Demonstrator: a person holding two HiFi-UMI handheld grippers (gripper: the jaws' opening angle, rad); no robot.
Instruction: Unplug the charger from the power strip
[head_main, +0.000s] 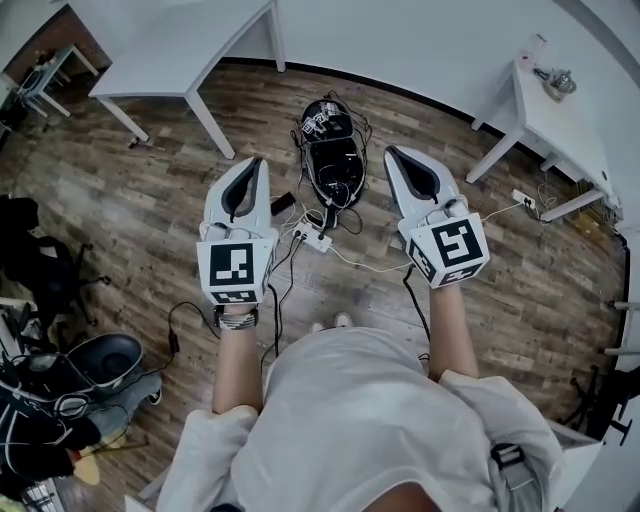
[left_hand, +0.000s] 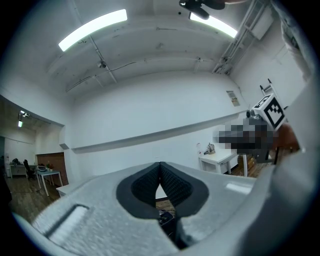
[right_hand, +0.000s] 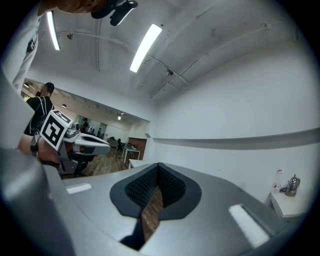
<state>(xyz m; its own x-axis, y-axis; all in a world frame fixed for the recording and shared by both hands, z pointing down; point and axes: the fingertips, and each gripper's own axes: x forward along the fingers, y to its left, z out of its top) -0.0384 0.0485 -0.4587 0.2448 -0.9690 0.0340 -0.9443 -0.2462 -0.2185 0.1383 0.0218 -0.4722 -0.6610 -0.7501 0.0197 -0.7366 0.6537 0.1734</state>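
Head view shows my left gripper (head_main: 254, 163) and my right gripper (head_main: 392, 152) held level above the wood floor (head_main: 150, 200), each with its jaws closed tip to tip and nothing between them; the white power strip (head_main: 313, 237) lies on the floor between the two, at five o'clock from my left tips, touched by neither; dark plugs (head_main: 322, 237) sit in it, too small to tell apart; a black bag (head_main: 333, 160) with cables lies at twelve o'clock of the strip; a white cable (head_main: 375, 266) leaves it toward three o'clock.
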